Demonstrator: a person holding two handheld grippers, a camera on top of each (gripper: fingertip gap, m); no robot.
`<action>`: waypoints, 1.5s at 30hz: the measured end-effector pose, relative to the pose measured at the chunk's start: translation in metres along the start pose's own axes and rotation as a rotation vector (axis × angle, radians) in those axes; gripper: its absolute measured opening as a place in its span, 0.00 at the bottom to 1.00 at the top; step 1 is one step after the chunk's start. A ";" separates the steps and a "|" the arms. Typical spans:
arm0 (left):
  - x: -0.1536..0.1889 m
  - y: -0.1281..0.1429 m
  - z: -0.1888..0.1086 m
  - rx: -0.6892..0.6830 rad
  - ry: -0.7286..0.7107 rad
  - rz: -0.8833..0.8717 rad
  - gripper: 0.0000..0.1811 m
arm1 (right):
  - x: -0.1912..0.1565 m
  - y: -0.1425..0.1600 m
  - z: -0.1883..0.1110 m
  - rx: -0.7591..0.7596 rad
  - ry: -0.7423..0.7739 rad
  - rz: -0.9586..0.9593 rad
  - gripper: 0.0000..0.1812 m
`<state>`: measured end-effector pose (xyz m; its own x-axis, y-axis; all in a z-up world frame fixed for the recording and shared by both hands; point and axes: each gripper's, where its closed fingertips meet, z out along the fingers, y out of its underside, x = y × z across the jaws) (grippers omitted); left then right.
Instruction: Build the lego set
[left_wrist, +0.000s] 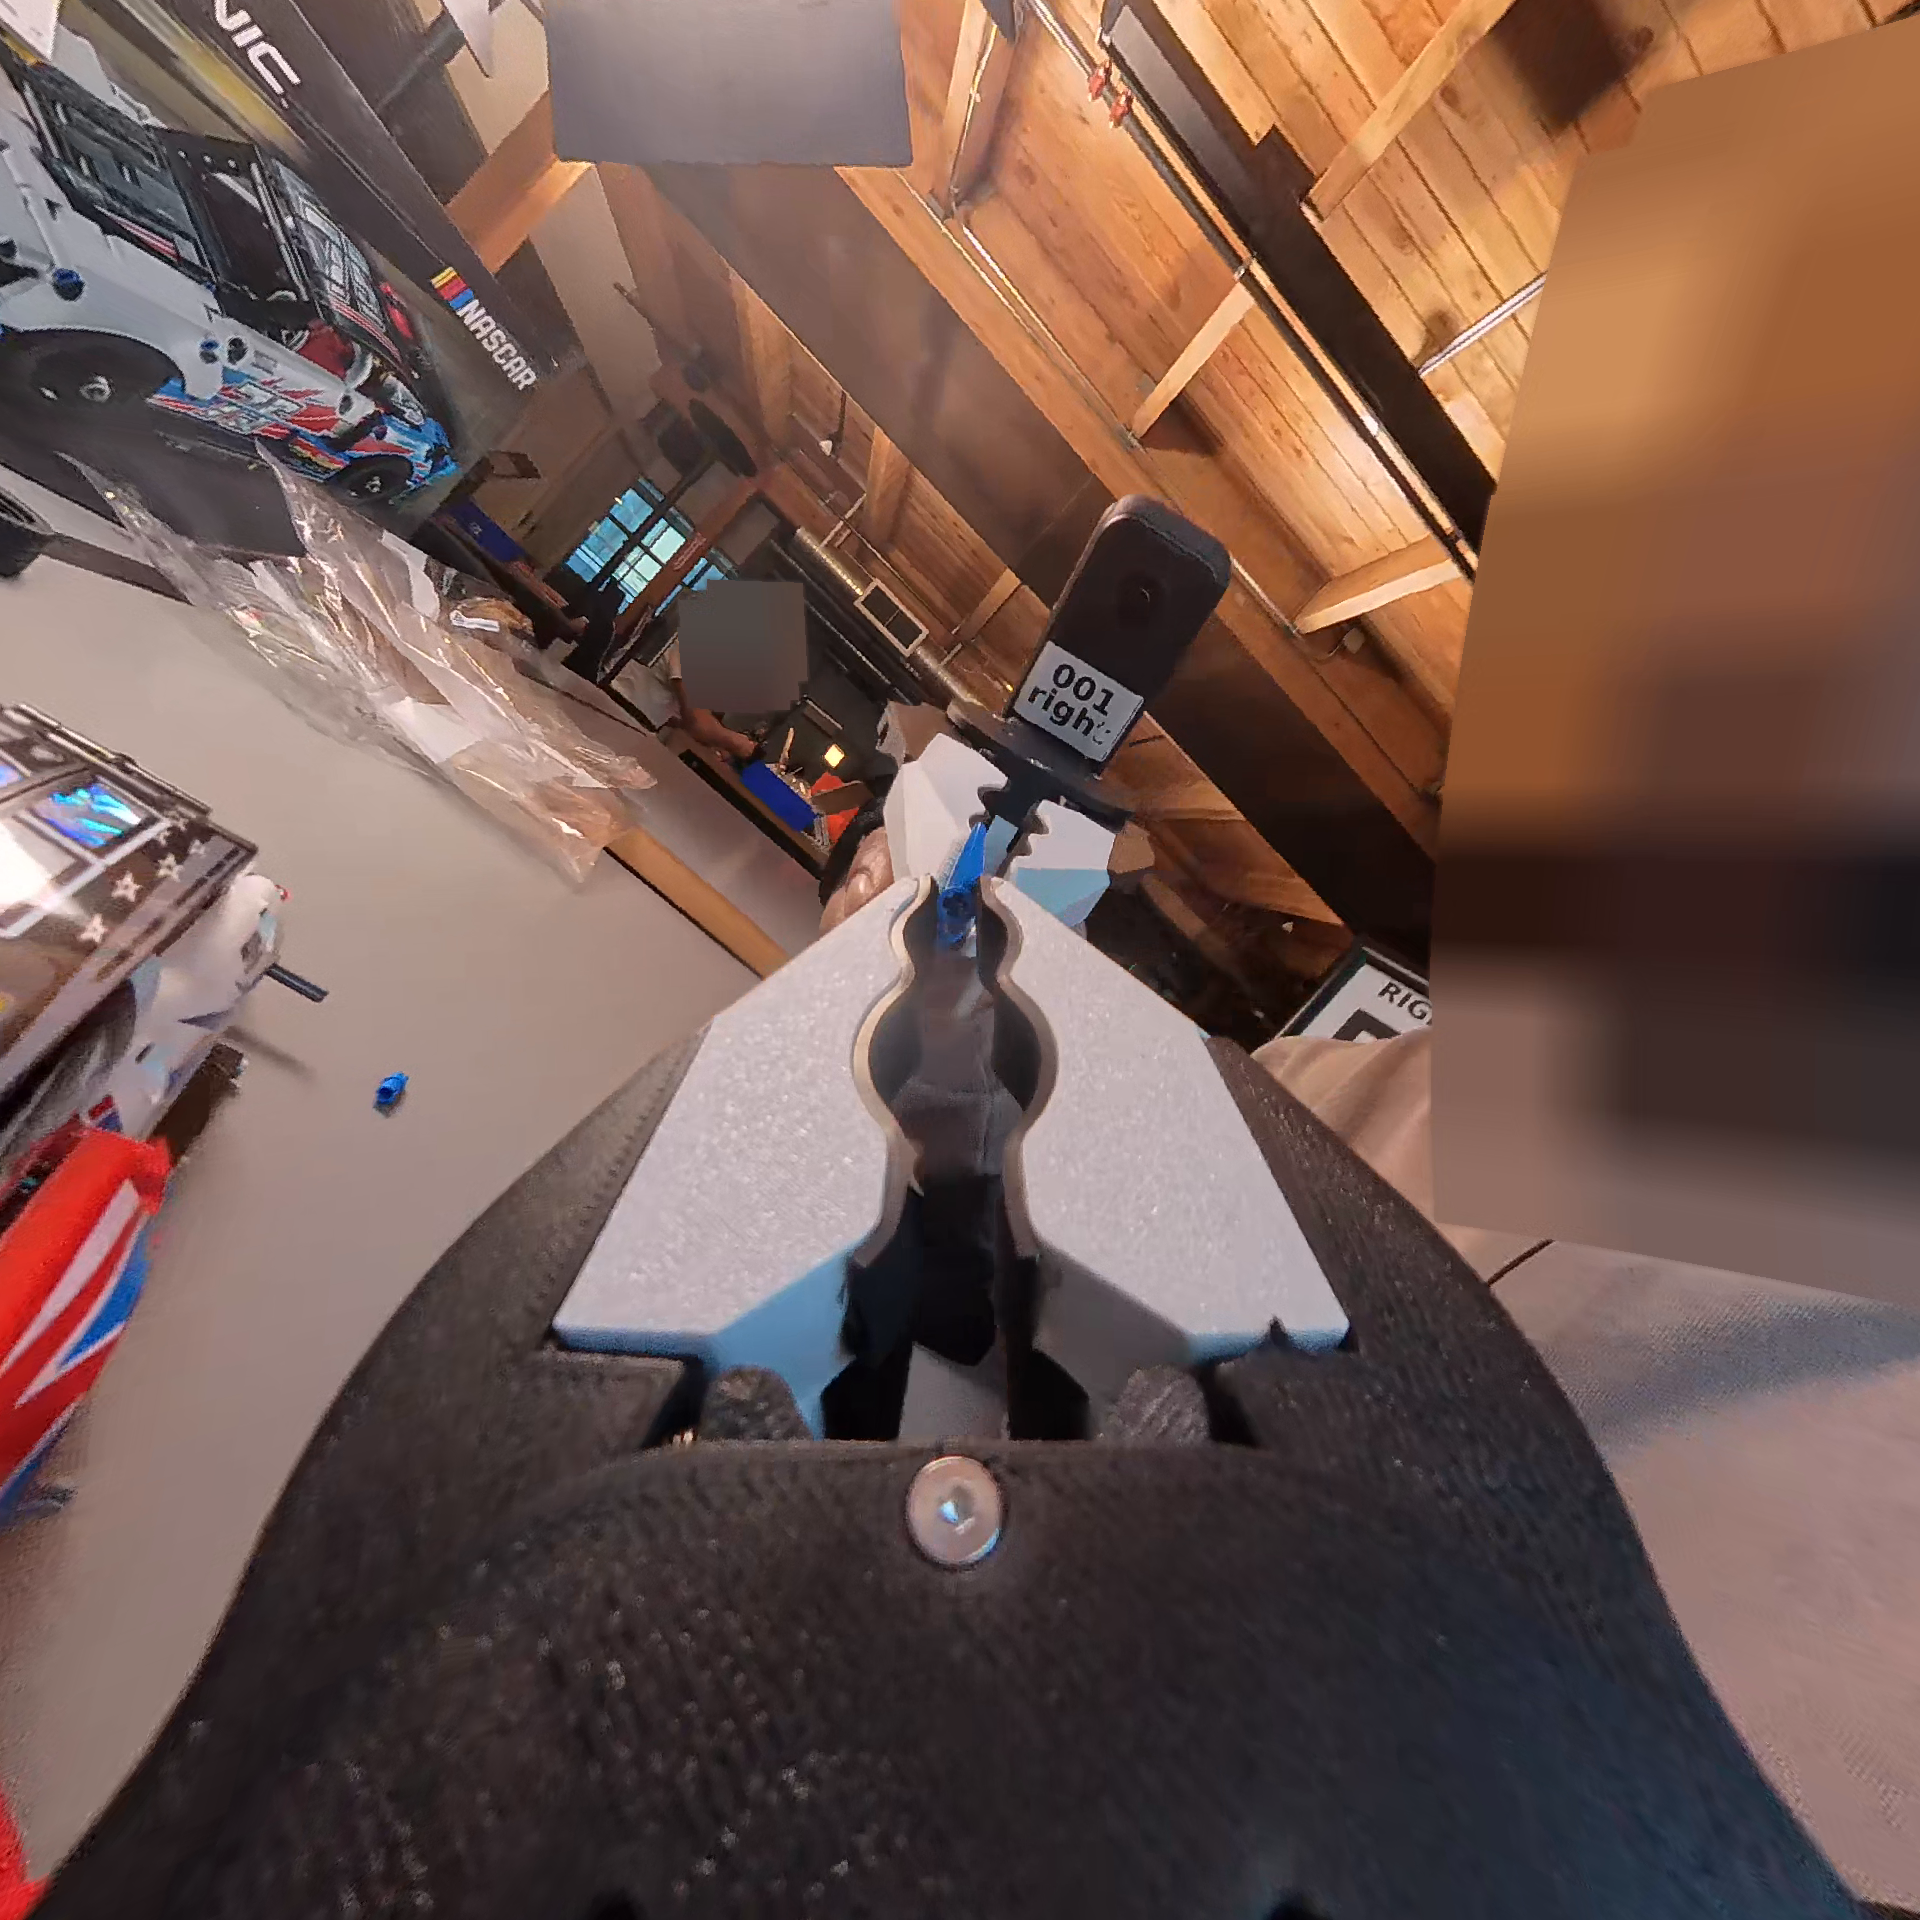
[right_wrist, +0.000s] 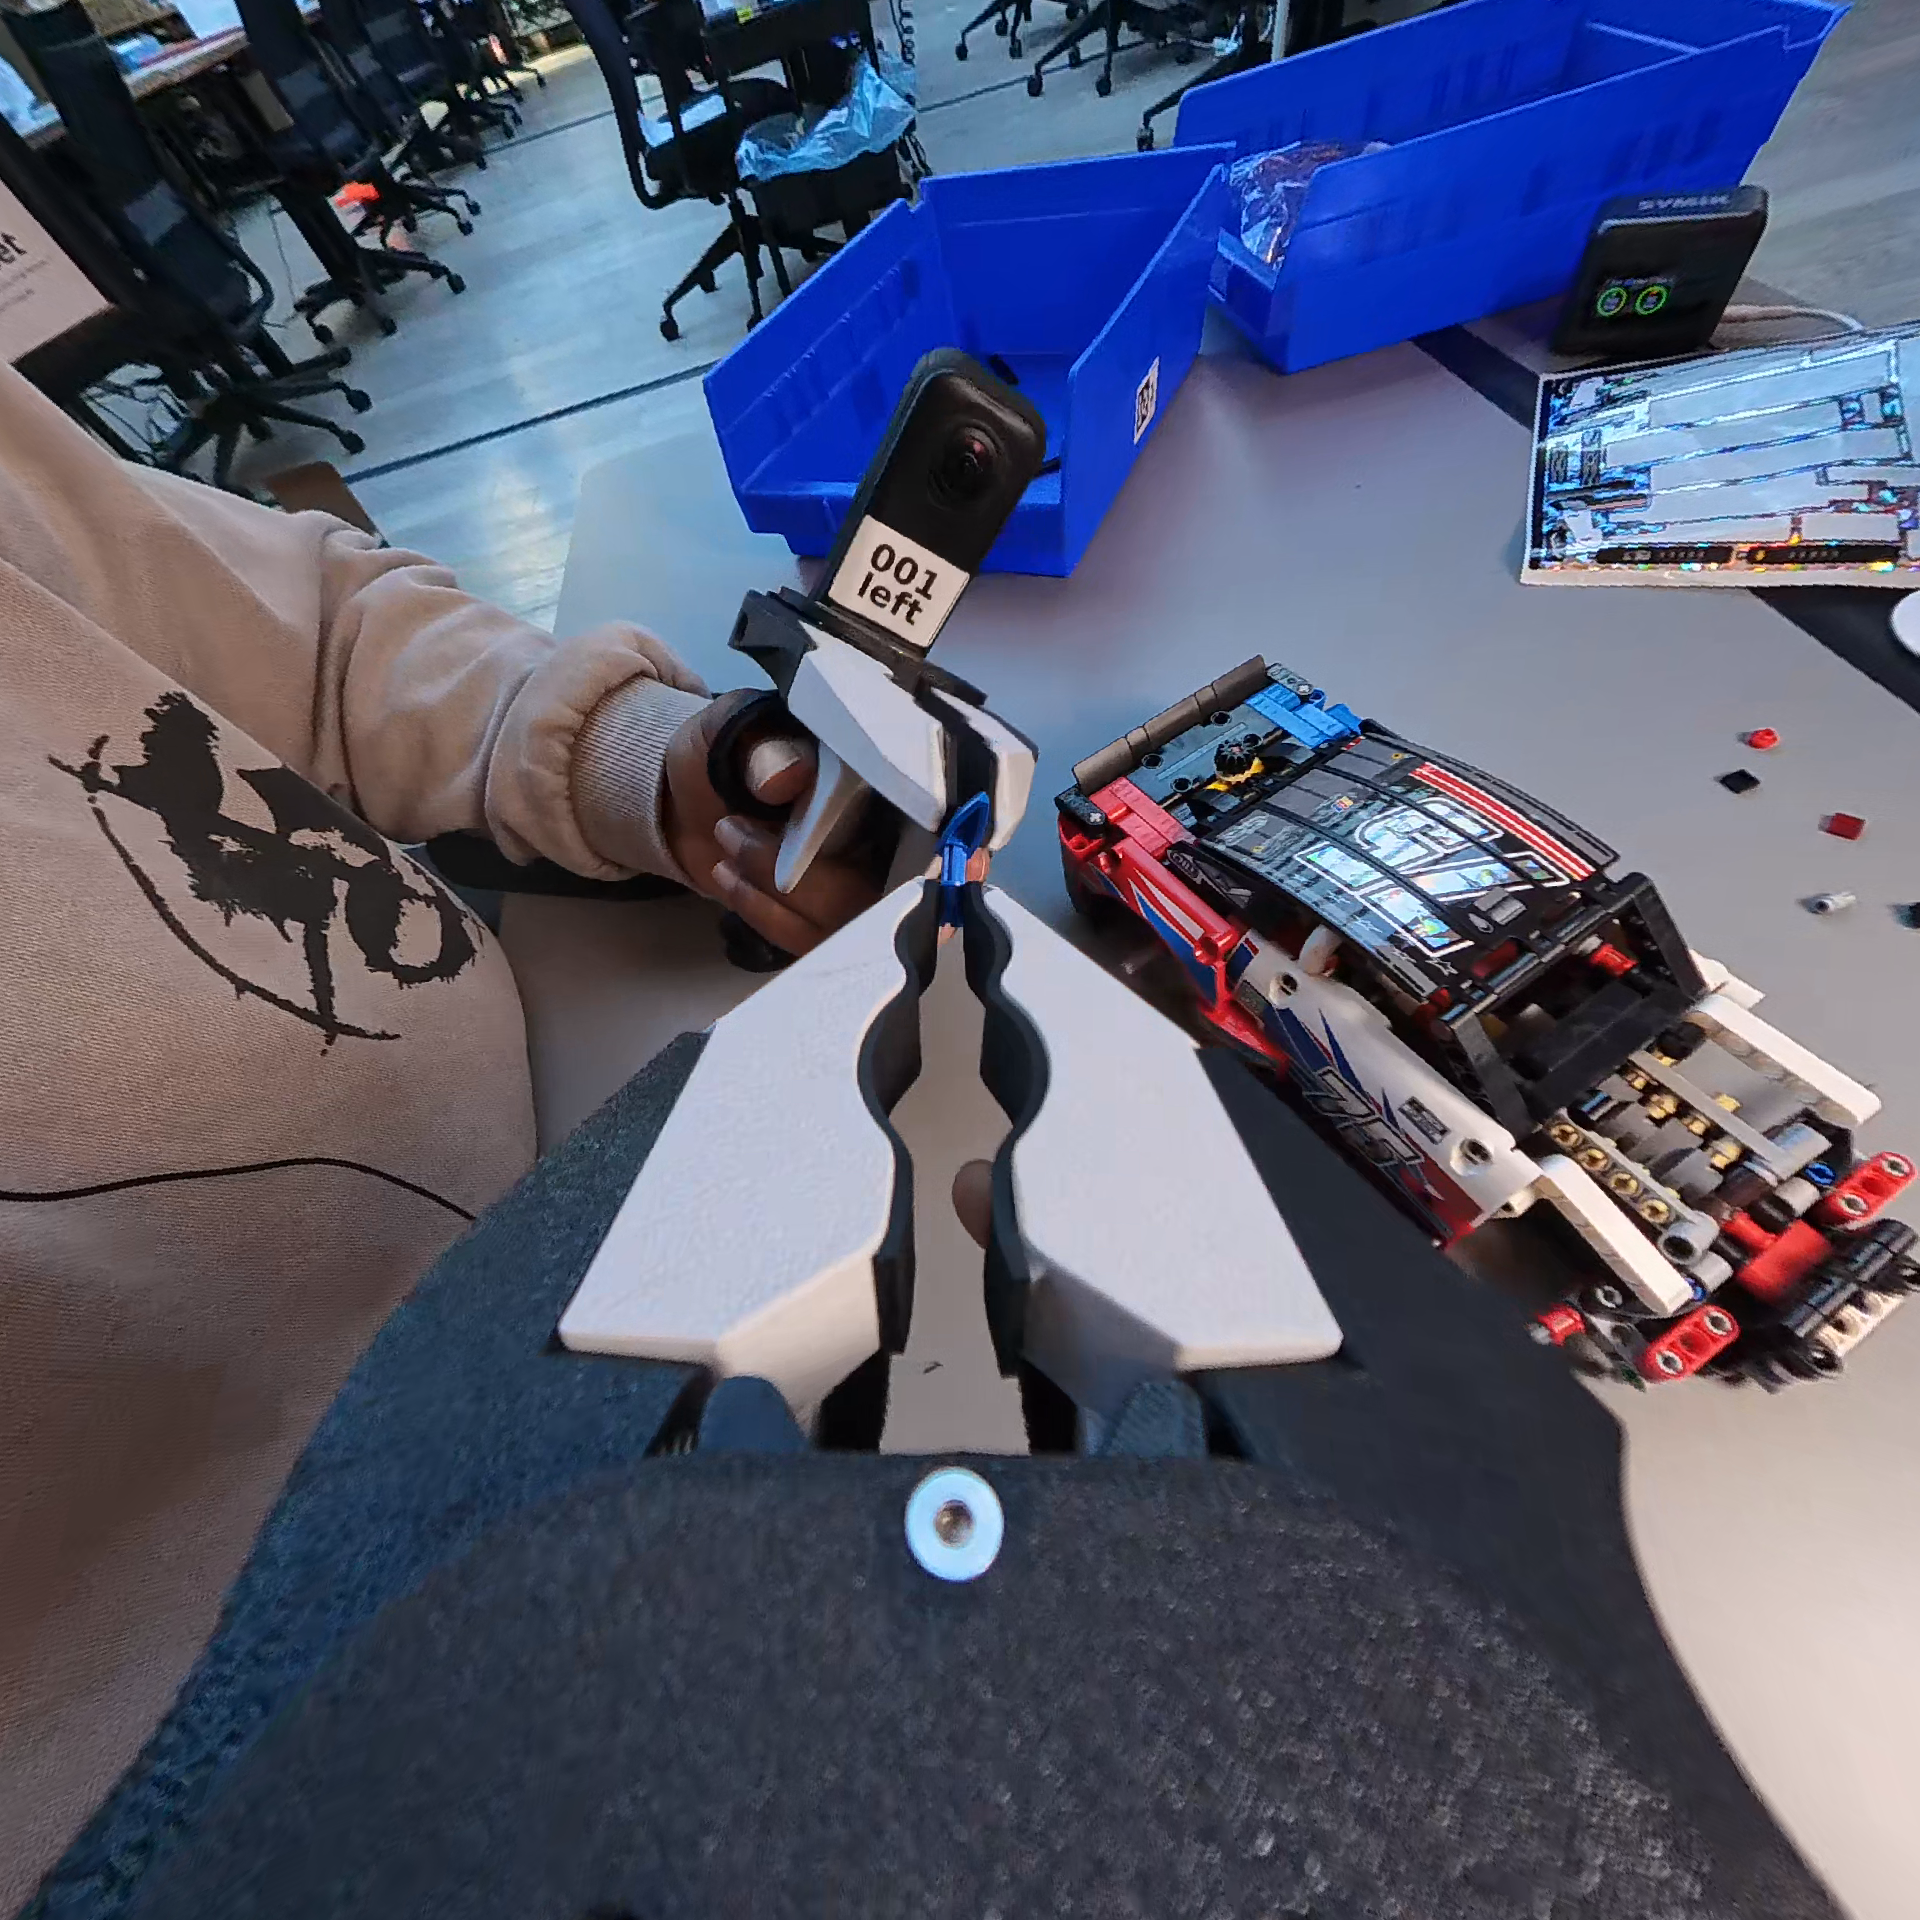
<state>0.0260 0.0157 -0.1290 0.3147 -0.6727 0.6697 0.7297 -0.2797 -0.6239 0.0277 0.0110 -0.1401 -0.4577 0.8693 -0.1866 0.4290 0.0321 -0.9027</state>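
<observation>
My two grippers meet tip to tip above the table's near edge. My left gripper (left_wrist: 953, 902) is shut on one end of a small blue pin (left_wrist: 956, 900). My right gripper (right_wrist: 950, 906) is shut on the other end of the blue pin (right_wrist: 949, 883). Each gripper also shows in the other's view, the right one (left_wrist: 995, 831) and the left one (right_wrist: 961, 821). I cannot tell whether the blue part is one piece or two joined. The part-built lego race car (right_wrist: 1455, 987) lies on the grey table (right_wrist: 1351, 582), to the right of the grippers. It also shows in the left wrist view (left_wrist: 94, 914).
A loose blue pin (left_wrist: 390, 1091) lies on the table near the car. Small red and black pieces (right_wrist: 1844, 826) lie far right. Two blue bins (right_wrist: 1039, 343), a shiny sticker sheet (right_wrist: 1725, 457) and a black device (right_wrist: 1662, 270) stand behind. The set's box (left_wrist: 208, 312) and plastic bags (left_wrist: 416, 644) lie beyond. The tips of both grippers are at nearly the same place.
</observation>
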 end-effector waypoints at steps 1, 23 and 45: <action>0.001 0.001 0.000 -0.014 -0.008 0.036 0.02 | -0.001 0.000 0.000 0.001 -0.010 0.009 0.01; 0.017 0.009 0.003 -0.172 -0.076 0.447 0.03 | -0.016 -0.008 -0.005 0.223 -0.108 0.032 0.00; -0.015 0.030 0.011 -0.254 -0.153 0.138 0.02 | -0.004 -0.035 -0.037 0.309 0.239 -0.482 0.00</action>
<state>0.0502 0.0250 -0.1532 0.5014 -0.6107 0.6129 0.5056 -0.3680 -0.7804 0.0429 0.0245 -0.0932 -0.3419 0.8800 0.3297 -0.0440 0.3354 -0.9410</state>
